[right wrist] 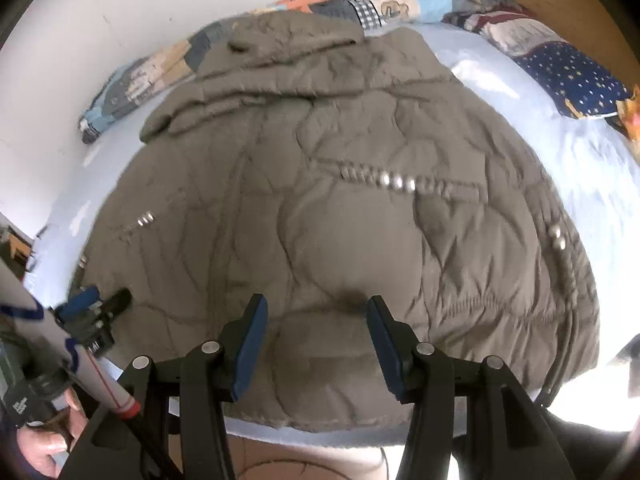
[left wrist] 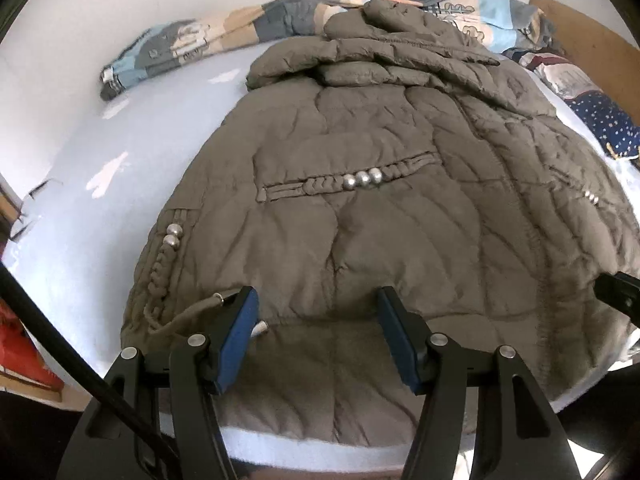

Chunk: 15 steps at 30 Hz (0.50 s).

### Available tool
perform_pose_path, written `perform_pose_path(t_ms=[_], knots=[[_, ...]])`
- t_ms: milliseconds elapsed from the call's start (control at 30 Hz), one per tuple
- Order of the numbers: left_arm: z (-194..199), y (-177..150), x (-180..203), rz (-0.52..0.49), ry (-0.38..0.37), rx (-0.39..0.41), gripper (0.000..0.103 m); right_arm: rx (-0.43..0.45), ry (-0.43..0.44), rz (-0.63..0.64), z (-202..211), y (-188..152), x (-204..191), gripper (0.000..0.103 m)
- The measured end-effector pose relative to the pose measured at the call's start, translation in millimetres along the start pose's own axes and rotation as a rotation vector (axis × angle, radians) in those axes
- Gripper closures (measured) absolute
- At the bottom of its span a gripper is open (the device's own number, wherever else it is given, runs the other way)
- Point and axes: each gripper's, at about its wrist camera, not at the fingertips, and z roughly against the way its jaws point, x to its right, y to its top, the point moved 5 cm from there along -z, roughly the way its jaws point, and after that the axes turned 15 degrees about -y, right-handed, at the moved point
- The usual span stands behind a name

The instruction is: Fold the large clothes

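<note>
An olive quilted puffer coat (left wrist: 380, 208) lies spread flat on the pale blue bed sheet (left wrist: 100, 152), hem toward me and hood (left wrist: 384, 16) at the far end. My left gripper (left wrist: 316, 294) stands open over the hem near its left corner, with nothing between its blue pads. A drawstring with metal tips (left wrist: 218, 300) lies by its left finger. In the right wrist view the same coat (right wrist: 340, 200) fills the middle. My right gripper (right wrist: 317, 301) is open above the hem, further right. The left gripper (right wrist: 92, 308) shows at that view's left edge.
A rolled patchwork quilt (left wrist: 192, 48) lies along the white wall at the back. A navy starred pillow (right wrist: 576, 80) rests at the right by a wooden headboard (left wrist: 592, 52). A red box (left wrist: 20, 344) sits beyond the bed's left edge. A person's hand (right wrist: 44, 440) holds the left gripper's handle.
</note>
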Motion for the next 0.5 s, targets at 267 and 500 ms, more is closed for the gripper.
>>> perform_pose_path(t_ms=[267,500], knots=[[-13.7,-3.7,-3.9,-0.021,0.027,0.047,0.028,0.004,-0.061,0.071,-19.1,-14.3,-8.7,0.047],[-17.3,-6.6,-5.1,-0.043,0.059,0.077,0.017,0.013,-0.064,0.101,-31.5,-17.7,-10.3,0.046]])
